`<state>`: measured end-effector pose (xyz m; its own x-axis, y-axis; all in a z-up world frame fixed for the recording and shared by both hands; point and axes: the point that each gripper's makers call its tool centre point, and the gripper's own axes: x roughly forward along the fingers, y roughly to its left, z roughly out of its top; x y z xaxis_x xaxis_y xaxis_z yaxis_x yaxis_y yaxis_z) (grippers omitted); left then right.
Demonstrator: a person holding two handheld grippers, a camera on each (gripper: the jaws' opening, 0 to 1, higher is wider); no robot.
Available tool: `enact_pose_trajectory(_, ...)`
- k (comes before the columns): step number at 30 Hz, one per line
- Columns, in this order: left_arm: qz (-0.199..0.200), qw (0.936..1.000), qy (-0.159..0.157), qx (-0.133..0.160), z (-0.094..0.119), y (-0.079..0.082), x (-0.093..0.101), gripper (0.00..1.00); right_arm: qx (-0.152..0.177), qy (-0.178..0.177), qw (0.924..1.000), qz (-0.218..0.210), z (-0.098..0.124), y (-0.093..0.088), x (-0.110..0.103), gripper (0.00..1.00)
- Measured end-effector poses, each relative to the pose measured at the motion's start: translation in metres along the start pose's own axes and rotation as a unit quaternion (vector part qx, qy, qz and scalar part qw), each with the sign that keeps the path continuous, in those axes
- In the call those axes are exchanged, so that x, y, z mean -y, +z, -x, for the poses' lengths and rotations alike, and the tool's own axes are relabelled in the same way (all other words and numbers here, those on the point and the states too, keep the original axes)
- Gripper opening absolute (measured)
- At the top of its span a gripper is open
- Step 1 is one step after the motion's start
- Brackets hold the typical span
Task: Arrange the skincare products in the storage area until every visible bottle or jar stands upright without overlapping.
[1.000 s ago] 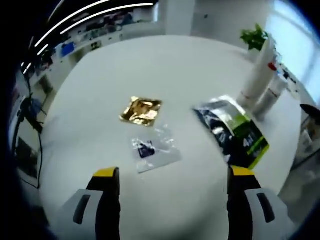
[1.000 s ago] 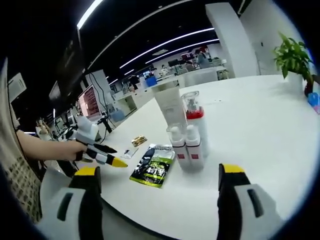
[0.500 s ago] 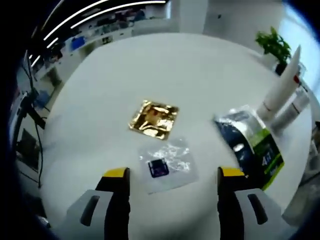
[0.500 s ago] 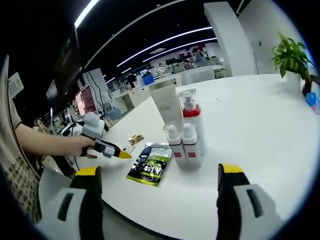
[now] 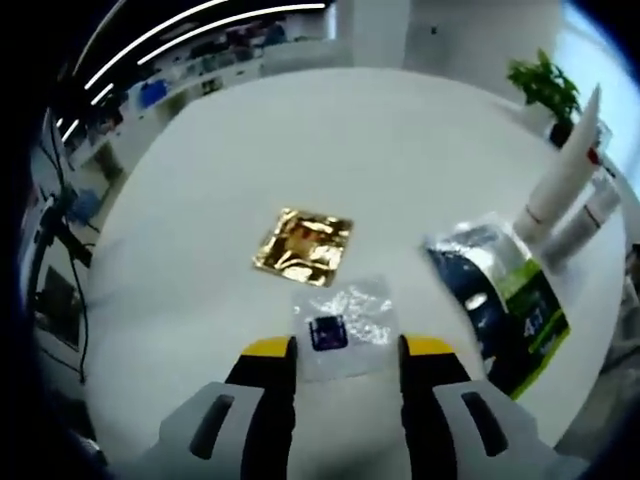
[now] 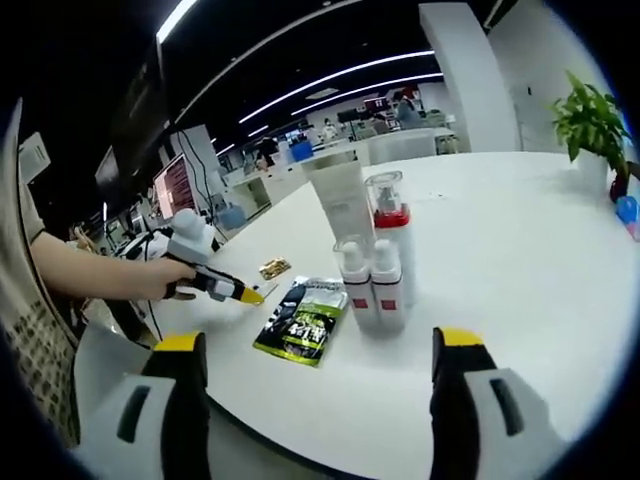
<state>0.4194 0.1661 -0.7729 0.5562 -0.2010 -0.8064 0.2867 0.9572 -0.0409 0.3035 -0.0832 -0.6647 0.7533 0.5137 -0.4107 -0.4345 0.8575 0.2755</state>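
On the round white desk (image 5: 200, 180), the left tool (image 5: 345, 352) has its yellow-tipped jaws narrowed to either side of a clear plastic sachet with a dark label (image 5: 342, 325), not visibly gripping it. Just beyond the sachet lies a flat gold foil sachet (image 5: 302, 245). Beside it lies a black-and-green pouch (image 6: 301, 322), with upright white pump bottles (image 6: 372, 285) and a tall white tube (image 6: 342, 205) next to the pouch. The right tool (image 6: 318, 352) is wide open, empty.

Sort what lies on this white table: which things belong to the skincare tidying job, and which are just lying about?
Job: white tube; red-collared pump bottle; two small pump bottles; clear sachet; gold sachet; green-and-black pouch.

Lying about: potted plant; blue object.
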Motion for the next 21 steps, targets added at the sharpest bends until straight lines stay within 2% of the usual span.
enact_pose_trajectory(5, 0.001, 0.9999, -0.003, 0.01, 0.004, 0.002, 0.003, 0.37, -0.002, 0.001, 1.0, 0.003, 0.0, 0.0, -0.001, 0.93)
enact_pose_trajectory(9, -0.005, 0.999, -0.008, 0.043, 0.011, 0.013, 0.006, 0.37, -0.001, 0.001, 1.0, 0.005, 0.0, 0.0, -0.001, 0.94)
enact_pose_trajectory(14, -0.001, 0.9982, -0.007, 0.06, 0.022, 0.018, 0.006, 0.37, -0.001, 0.003, 1.0, 0.008, -0.001, 0.0, -0.002, 0.94)
enact_pose_trajectory(21, -0.011, 0.9926, -0.031, 0.117, 0.047, 0.034, 0.022, 0.37, -0.002, 0.01, 0.9999, 0.012, -0.001, 0.0, -0.006, 0.93)
